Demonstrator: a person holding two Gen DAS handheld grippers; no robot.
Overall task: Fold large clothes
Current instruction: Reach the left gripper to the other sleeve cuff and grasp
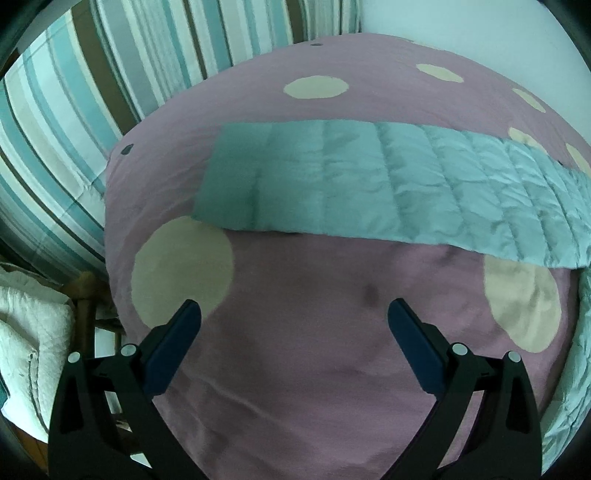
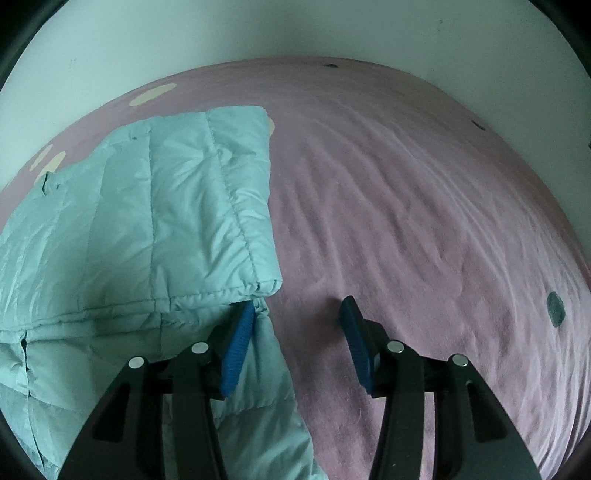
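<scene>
A light teal quilted puffer jacket lies on a pink bedspread. In the left wrist view one long sleeve stretches flat across the bed, cuff end at the left. My left gripper is open and empty, above the bare bedspread in front of the sleeve. In the right wrist view the jacket fills the left side, with a folded-over panel ending at a hem corner. My right gripper is open, its left finger over the jacket's edge just below that corner, its right finger over the bedspread.
The bedspread has large cream dots and small dark ones. Striped teal and brown bedding lies beyond the bed's left edge, with a white quilted cloth on a wooden chair. A pale wall runs behind the bed.
</scene>
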